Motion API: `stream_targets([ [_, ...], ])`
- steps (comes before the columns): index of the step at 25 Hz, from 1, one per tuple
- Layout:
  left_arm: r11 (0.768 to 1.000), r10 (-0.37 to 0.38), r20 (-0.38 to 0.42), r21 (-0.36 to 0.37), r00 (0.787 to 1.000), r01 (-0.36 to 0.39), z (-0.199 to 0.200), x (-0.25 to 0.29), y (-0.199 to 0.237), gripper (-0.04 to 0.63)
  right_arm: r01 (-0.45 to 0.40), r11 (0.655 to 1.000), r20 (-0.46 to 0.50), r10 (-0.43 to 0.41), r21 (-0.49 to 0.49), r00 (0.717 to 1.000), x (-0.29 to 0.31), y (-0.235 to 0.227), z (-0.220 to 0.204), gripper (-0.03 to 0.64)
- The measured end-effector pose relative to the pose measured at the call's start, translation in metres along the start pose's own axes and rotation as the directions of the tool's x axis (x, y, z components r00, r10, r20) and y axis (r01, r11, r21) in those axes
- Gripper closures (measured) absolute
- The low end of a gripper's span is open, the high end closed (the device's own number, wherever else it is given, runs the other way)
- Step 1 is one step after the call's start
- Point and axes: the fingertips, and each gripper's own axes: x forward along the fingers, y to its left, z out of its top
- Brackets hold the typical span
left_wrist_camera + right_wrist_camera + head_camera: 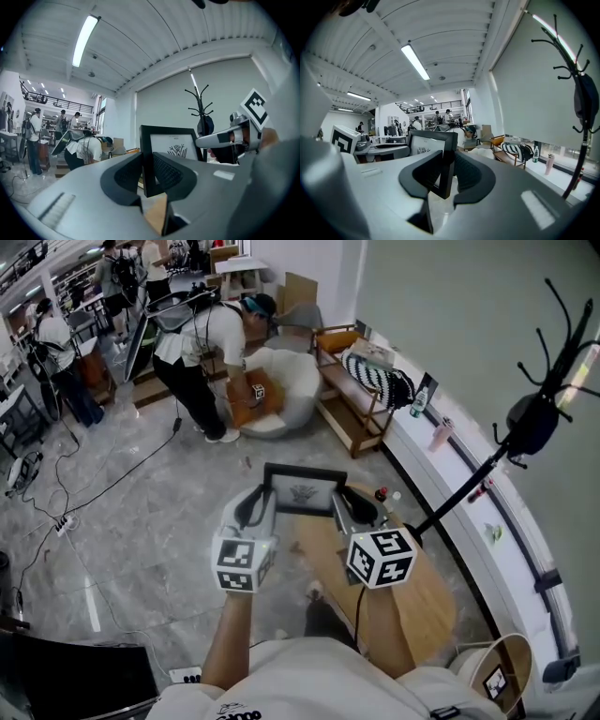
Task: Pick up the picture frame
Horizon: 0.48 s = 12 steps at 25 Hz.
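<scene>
**Frame held at both edges**

Nearest us, the left tongs point(265, 495) are clamped on the left edge of the picture frame point(305, 491), and the right tongs point(339, 501) on its right edge. The frame stands upright between them, off the wooden desk point(427, 601) beneath. Beyond the right tongs we note a black coat stand point(534, 418). Farther off, a person point(202, 343) bends over a white armchair point(291, 381).

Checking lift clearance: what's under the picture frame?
Below the picture frame, the round wooden table shows, with grey floor beside it. The frame hides the spot straight beneath it.
</scene>
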Motion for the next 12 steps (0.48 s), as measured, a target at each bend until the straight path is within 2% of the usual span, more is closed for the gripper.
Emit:
stream_targets([
  [12,0.999,0.019,0.067,0.048,0.998,-0.023,0.036,-0.005,-0.002,0.514,-0.028,0.999,0.075,0.030,-0.031,0.997,-0.010,0.003,0.033,0.535],
])
